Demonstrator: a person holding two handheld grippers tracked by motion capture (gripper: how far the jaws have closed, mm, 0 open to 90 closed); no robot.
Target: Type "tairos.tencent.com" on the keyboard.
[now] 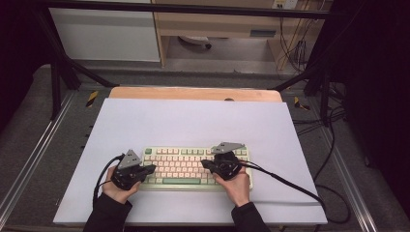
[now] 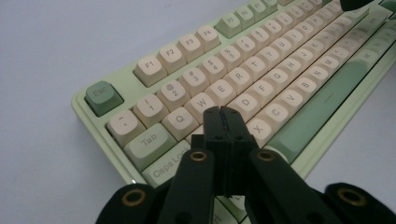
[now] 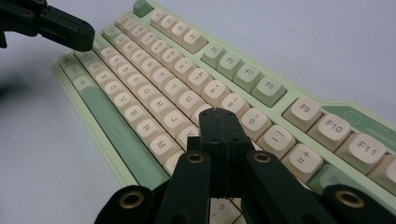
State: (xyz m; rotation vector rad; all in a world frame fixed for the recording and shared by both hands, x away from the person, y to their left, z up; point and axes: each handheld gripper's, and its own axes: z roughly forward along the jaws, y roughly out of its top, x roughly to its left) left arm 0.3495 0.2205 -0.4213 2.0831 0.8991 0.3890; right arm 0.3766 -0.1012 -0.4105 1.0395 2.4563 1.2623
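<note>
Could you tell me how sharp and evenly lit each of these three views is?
High view: evenly lit table, dark surroundings, keyboard legends too small to read. Left gripper view: near keys sharp, far rows blurred beyond the shut left claw. Right gripper view: the same fall-off past the right claw.

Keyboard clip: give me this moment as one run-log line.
scene: keyboard on white sheet | left tongs: shut, tips over left-side keys | right tongs: shut, tips over right-side keys | held: nothing
</note>
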